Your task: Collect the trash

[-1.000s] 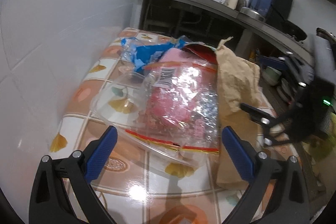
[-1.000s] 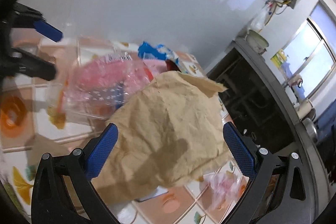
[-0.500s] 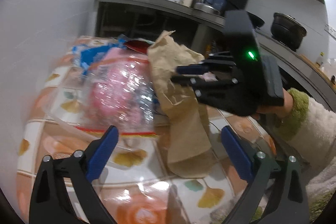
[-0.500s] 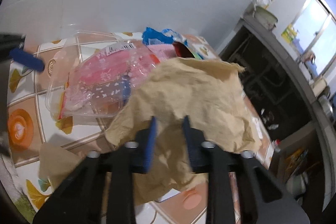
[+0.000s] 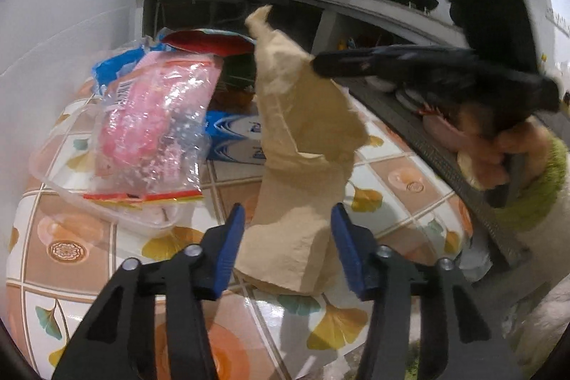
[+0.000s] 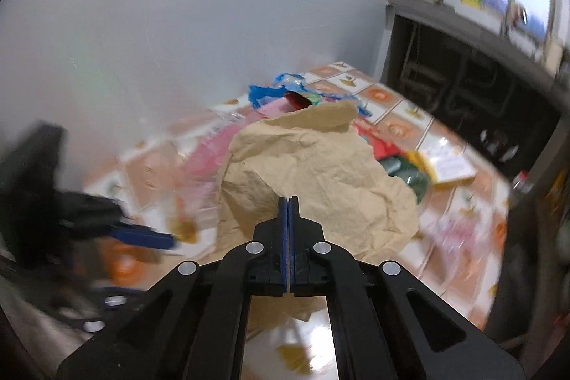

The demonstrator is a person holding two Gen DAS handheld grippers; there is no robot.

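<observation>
A crumpled brown paper bag (image 5: 302,130) hangs upright over the tiled table (image 5: 71,248), its lower end touching the top. My right gripper (image 5: 317,63) is shut on the bag's upper edge; in the right wrist view its jaws (image 6: 288,202) are pressed together on the paper (image 6: 313,166). My left gripper (image 5: 286,219) is closing, with the bag's lower end between its blue pads (image 5: 228,237) and a sliver of gap still showing on each side. In the right wrist view the left gripper (image 6: 149,235) is a blur at the left.
A clear plastic tray (image 5: 107,209) holds a pink plastic wrapper (image 5: 153,127). Behind lie a blue wrapper (image 5: 110,66), a red packet (image 5: 206,41) and a blue-white pack (image 5: 231,134). A white wall stands at the left, dark shelving (image 5: 427,145) at the right, beside a green-cuffed sleeve (image 5: 541,187).
The right gripper shut on the paper bag and lifted its top edge, so it now stands upright. My left gripper swung right, away from the plastic tray, and its jaws narrowed around the bag's lower end.
</observation>
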